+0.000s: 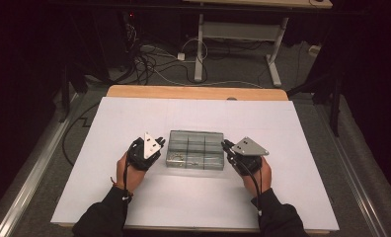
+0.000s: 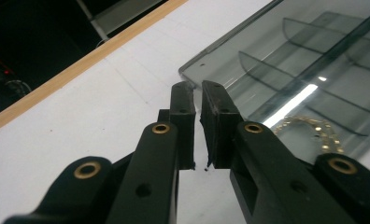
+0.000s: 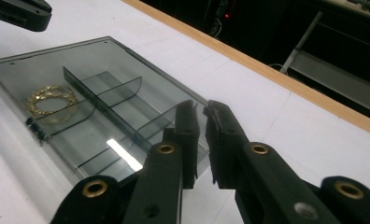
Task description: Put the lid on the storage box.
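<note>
We noted the left gripper [image 1: 158, 142] at the left short end of the clear, smoke-tinted plastic compartment box [image 1: 195, 149], its matte black jaws almost together with a thin gap and nothing between them. The box lay mid-sheet, curved dividers inside and a fine gold chain [image 1: 175, 158] coiled in its near-left cell; the right gripper [image 1: 225, 144], jaws likewise nearly closed on nothing, sat at the right end. Beneath was smooth white paper [image 1: 134, 113] over a pale wooden table [image 1: 193, 92], with tangled cables [image 1: 149, 61] on the dark floor behind.

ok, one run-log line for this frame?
left gripper: jaws nearly shut, empty, at box's left end | right gripper: same, right end | compartment box: lid closed | gold chain: inside
</note>
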